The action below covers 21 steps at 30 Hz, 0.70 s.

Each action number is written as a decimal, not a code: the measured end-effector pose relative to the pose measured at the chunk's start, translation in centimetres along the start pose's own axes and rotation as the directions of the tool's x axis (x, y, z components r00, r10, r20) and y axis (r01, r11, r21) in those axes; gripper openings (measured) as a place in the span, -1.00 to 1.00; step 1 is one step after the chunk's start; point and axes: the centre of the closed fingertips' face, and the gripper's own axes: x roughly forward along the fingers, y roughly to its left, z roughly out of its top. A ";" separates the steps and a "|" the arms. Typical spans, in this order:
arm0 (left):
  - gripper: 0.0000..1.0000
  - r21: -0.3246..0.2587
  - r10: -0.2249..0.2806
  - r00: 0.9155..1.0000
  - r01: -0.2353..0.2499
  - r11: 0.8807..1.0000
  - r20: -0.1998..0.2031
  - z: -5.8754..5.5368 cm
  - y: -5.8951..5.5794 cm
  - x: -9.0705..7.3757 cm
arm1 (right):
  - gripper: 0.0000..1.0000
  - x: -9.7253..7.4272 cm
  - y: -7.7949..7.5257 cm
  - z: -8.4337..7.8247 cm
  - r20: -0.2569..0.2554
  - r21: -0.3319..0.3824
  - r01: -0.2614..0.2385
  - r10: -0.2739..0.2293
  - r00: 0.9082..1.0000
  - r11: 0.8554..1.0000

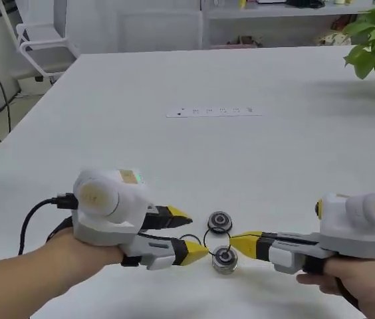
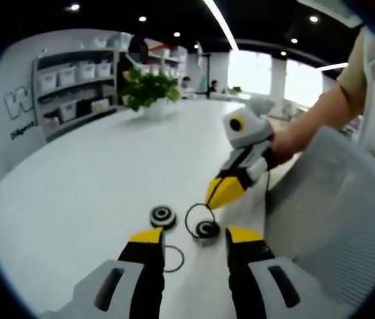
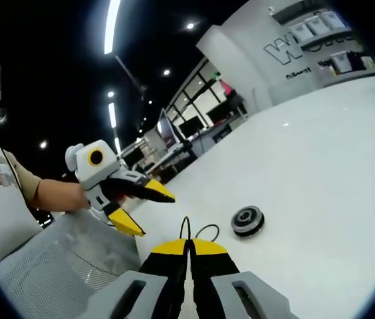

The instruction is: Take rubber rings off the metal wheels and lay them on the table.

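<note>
On the white tabletop (image 1: 174, 146) we see two metal wheels, the far wheel (image 1: 219, 221) and, at its 6 o'clock, the near wheel (image 1: 224, 258). A black rubber ring (image 2: 187, 219) rises in a stretched loop above the near wheel. A loose ring (image 2: 183, 259) lies flat at the wheels' 9 o'clock. Further out, a socket strip (image 1: 214, 111) sits at 12 o'clock, a potted plant (image 1: 374, 40) at 2 o'clock, and shelves (image 2: 74, 86) line the room behind.

We cannot make out whether the loop's lower end sits around the near wheel.

The right gripper (image 3: 189, 244) is closed tight, pinching the stretched ring. The left gripper (image 1: 197, 234) stands wide, holding nothing.
</note>
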 end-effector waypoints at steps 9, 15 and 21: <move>-0.06 -0.023 0.030 0.999 -0.030 0.999 0.024 0.2 0.6 -2.0 | -1.00 0.3 0.2 1.1 -0.005 -0.018 -0.010 0.010 1.000 1.000; 0.06 -0.038 0.050 0.998 -0.049 0.998 0.027 -0.2 0.8 -3.1 | -1.00 1.1 0.4 1.5 -0.018 -0.031 -0.021 0.020 1.000 0.999; 0.20 -0.039 0.070 0.997 -0.070 0.997 0.021 -0.8 1.1 -4.2 | -1.00 2.3 0.4 1.4 -0.053 -0.051 -0.026 0.023 0.998 0.998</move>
